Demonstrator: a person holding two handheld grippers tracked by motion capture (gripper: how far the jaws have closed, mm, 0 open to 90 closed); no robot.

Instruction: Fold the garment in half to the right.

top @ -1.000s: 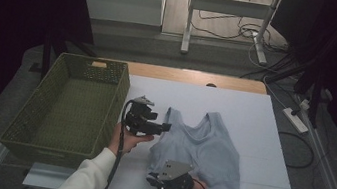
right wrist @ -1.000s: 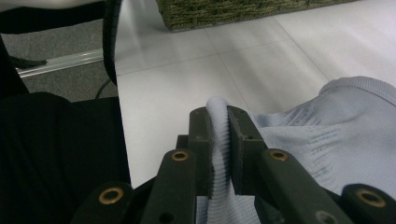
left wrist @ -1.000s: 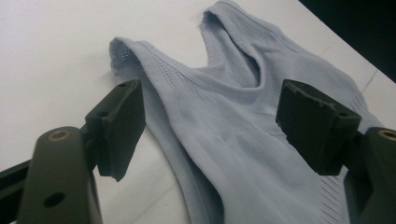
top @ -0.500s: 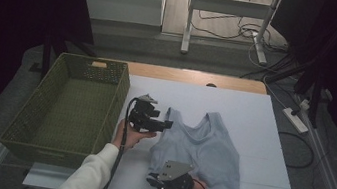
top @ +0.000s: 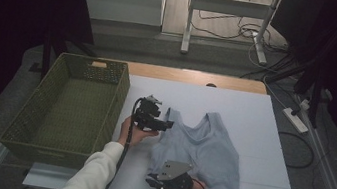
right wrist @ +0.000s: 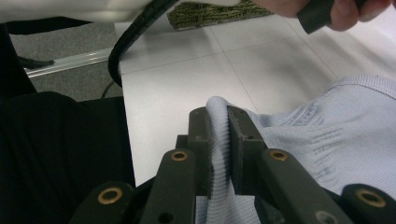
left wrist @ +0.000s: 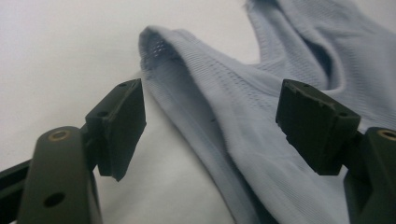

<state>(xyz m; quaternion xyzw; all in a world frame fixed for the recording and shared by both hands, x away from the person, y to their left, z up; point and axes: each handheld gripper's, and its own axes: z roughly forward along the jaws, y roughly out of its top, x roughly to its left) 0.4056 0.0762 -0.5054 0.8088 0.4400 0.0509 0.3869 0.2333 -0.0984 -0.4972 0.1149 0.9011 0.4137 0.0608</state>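
Right gripper view catches what the high view hides: the hem of the pale blue tank top (right wrist: 336, 140) is pinched between the right gripper (right wrist: 227, 140)'s closed jaws. From above the top lies flat near the desk (top: 264, 119)'s front edge. Left gripper view shows the left gripper (left wrist: 210, 116) spread wide either side of a shoulder strap. A green basket (top: 121, 92) sits at the desk's left edge. No readable writing anywhere.

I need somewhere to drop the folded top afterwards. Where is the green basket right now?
In the high view the green basket sits at the table's left side, just left of the left gripper and the light blue top.
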